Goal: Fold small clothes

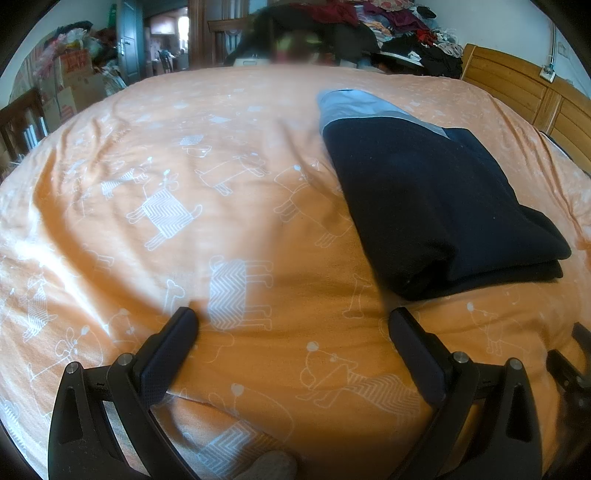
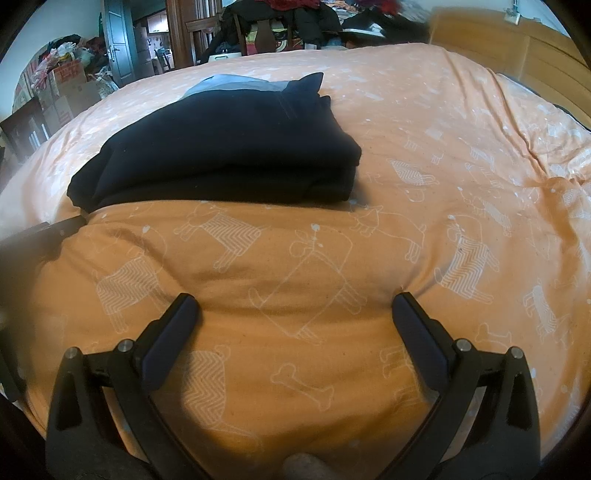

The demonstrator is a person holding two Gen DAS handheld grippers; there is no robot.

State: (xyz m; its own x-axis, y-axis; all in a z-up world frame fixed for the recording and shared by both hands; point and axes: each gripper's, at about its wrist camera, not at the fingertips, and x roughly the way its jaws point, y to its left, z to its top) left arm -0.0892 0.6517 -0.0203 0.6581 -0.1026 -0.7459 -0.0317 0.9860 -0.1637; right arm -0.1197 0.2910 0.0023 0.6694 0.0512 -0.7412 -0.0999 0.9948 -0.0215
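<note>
A dark blue folded garment [image 1: 436, 206] lies on a big bed with an orange cover [image 1: 221, 177]. The cover has white dogs and bones drawn on it. The garment is folded into a neat thick stack, and a pale grey-blue part [image 1: 354, 107] shows at its far end.

The left gripper [image 1: 291, 321] sits low over the cover, with its jaws wide apart and nothing between them. The garment is just ahead and to its right, not touching it.

The right gripper [image 2: 295, 306] also has its jaws wide apart and empty. It rests low on a puffy bump of the cover (the garment is farther ahead and to its left).

Past the bed are a pile of clothes [image 1: 399, 26], a wooden headboard [image 1: 517, 85] and a door [image 2: 118, 44].
</note>
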